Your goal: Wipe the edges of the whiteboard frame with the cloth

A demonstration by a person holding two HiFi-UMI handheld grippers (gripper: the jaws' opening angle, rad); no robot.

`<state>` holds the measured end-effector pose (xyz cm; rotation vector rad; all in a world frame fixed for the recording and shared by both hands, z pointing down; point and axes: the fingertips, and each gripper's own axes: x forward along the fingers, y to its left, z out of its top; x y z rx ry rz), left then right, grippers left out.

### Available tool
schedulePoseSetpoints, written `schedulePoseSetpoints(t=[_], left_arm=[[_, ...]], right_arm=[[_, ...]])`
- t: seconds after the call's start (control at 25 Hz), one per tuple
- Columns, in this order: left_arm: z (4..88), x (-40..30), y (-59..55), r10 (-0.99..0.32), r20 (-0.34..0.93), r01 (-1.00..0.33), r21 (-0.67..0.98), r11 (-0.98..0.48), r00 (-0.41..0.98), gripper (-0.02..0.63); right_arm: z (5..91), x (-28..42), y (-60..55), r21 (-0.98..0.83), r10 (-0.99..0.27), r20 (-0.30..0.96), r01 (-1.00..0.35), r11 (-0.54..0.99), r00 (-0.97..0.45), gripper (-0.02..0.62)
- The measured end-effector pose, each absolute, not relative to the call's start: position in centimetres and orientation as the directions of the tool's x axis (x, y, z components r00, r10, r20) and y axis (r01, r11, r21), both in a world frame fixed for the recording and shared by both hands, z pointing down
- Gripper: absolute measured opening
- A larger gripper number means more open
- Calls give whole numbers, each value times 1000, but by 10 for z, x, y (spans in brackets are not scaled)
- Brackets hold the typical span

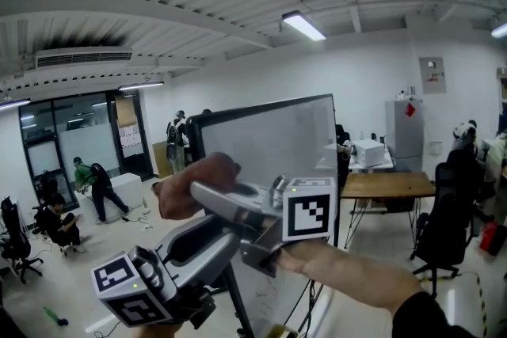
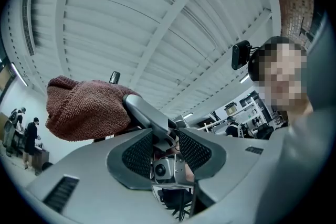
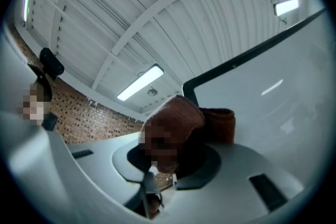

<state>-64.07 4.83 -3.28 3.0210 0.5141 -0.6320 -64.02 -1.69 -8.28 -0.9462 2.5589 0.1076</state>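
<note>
Claws first. Right claw (image 3: 174, 159) closed tight on a bunched reddish-brown cloth (image 3: 181, 123), with the wad bulging out past the jaws. From the head view, raised high and reaching leftward across the front of the whiteboard (image 1: 293, 138). Left claw (image 2: 165, 147) slightly parted and holding nothing, with only the other claw's grey finger and camera showing through the gap. Carried lower and nearer, to the left, pointing up toward its partner.

Cloth up at the whiteboard's upper left corner, overlapping the black frame (image 3: 247, 57) in the right gripper view. Touching it or just short of it: impossible to tell.

Judged as the very start of the wiping: cloth gripped and brought to the frame, no stretch of edge visibly done. Next move probably calls for pressing the wad flat against the dark rim, then drawing it along the top edge to the right or down the left upright. Firm squeeze needed throughout, against slipping. Empty claw best kept out of the path, or perhaps used to brace the board.

Writing: none legible. Black-and-white square patterns on the marker cube (image 1: 307, 210) of the right claw and on its twin at the lower left, no letters. Far right, a small wall panel (image 1: 432, 75) and a red tag (image 1: 409, 108) on a grey cabinet (image 1: 402, 142), both too small to read. Far left, sheets on a glass door (image 1: 129, 137), likewise unreadable. No brand name visible on either claw.
</note>
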Motion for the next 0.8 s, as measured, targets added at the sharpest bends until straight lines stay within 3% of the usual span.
schedulePoseSetpoints(t=[0.44,0.8], left_arm=[[-68,-641,60,364,-398,378,-45,-925,842,153],[-70,-634,63,323,-376,331,-45,-943,869,153]], right_arm=[[-132,-639,-16,8,-648,-403,-711,704,-646,101],[-161,-629,-12,93,-651,-381,-728,679,-656,100]])
